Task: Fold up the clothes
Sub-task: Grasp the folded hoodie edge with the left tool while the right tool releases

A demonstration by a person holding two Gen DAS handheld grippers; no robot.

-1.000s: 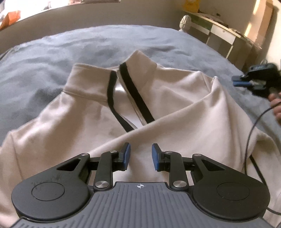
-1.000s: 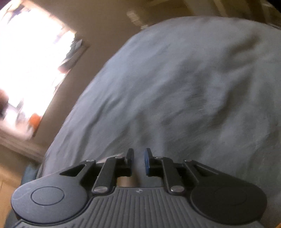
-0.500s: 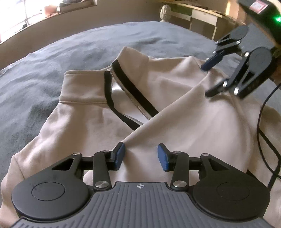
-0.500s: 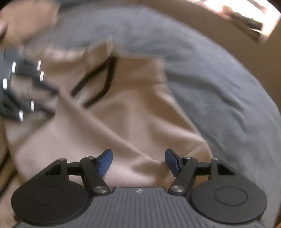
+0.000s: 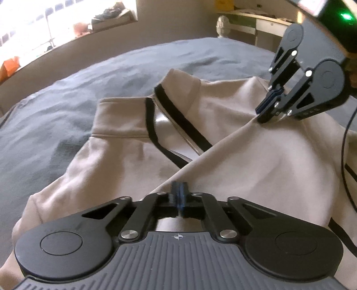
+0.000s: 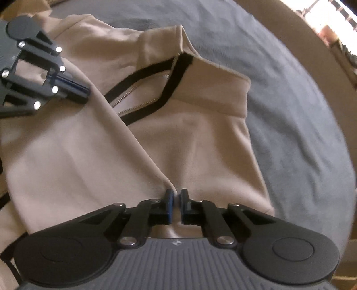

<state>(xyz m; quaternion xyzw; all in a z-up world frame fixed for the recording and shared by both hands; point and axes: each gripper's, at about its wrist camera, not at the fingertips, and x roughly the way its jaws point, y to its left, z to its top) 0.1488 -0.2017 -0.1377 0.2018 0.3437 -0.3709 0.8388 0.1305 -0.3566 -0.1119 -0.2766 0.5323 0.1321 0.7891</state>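
A beige zip-neck sweatshirt with black zipper trim [image 5: 223, 142] is spread on a grey-blue bedcover [image 5: 67, 100], one sleeve folded diagonally across its chest. The left gripper [image 5: 179, 194] is clamped on the near end of the sleeve's diagonal edge, blue pads pressed together. The right gripper [image 6: 175, 200] is pinched on the same edge higher up, a thin sliver of cloth showing between its pads. A bright window sill [image 5: 55, 38] and a pale shelf unit [image 5: 256, 20] are seen only from the left wrist, where a black cable [image 5: 344, 156] crosses the cloth. The garment's lower half is cut off, and the fabric under both housings is hidden.
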